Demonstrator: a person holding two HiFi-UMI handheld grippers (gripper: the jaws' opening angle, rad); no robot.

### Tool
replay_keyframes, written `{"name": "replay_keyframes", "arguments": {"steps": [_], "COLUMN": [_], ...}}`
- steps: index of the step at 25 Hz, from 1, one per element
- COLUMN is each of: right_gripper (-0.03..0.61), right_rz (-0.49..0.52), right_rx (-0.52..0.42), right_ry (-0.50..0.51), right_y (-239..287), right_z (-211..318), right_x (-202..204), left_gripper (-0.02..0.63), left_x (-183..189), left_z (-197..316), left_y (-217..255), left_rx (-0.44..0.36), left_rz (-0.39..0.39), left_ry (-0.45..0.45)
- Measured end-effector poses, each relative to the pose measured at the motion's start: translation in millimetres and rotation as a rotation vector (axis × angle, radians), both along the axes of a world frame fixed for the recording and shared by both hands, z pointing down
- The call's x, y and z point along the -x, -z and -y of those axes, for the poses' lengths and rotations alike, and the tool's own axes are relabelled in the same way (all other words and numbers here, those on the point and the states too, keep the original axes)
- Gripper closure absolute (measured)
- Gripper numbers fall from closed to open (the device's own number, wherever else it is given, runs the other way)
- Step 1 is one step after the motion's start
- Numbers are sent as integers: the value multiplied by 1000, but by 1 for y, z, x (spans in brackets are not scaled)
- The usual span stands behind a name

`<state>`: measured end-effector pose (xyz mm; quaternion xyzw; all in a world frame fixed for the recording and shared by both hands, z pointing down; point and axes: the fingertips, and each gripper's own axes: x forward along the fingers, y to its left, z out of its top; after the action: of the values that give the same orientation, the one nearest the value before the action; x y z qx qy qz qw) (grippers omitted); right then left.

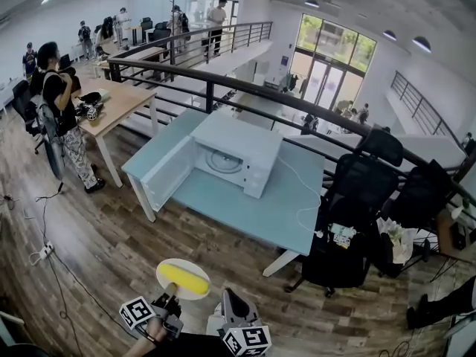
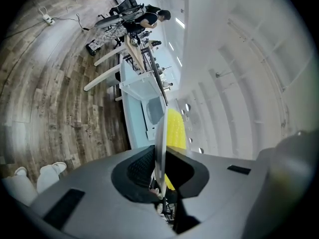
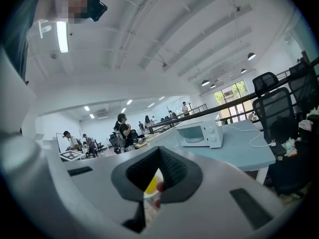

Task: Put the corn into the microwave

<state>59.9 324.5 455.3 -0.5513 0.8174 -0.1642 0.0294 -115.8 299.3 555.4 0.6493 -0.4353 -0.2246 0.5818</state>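
Observation:
A yellow corn cob (image 1: 184,277) lies on a white plate (image 1: 195,291) low in the head view. My left gripper (image 1: 169,301) is shut on the plate's near rim; in the left gripper view the plate (image 2: 160,143) stands edge-on between the pads, with the corn (image 2: 176,129) on its right side. My right gripper (image 1: 232,305) hangs just right of the plate, shut with nothing in it. The white microwave (image 1: 236,153) stands on a light blue table (image 1: 286,218) some way ahead, its door (image 1: 166,174) swung open to the left and the cavity bare. The microwave (image 3: 200,133) also shows in the right gripper view.
Black office chairs (image 1: 358,222) crowd the table's right end. A dark railing (image 1: 223,80) runs behind the table. A person (image 1: 63,117) stands by a wooden desk (image 1: 119,103) at the left. Cables and a power strip (image 1: 43,253) lie on the wooden floor.

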Motion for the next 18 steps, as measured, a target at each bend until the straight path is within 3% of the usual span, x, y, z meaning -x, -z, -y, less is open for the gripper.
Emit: {"name": "replay_keyframes", "arguments": {"steps": [18], "right_gripper": [571], "right_rz": [-33], "right_rx": [-29], "right_ry": [42], "right_y": [-1], "right_z": [115], "right_x": [-43], "left_gripper": [578], "left_x": [-42], "left_z": [102], "left_y": [-4], "left_rx": [15], "left_rz": [2], "left_ry": [39]}}
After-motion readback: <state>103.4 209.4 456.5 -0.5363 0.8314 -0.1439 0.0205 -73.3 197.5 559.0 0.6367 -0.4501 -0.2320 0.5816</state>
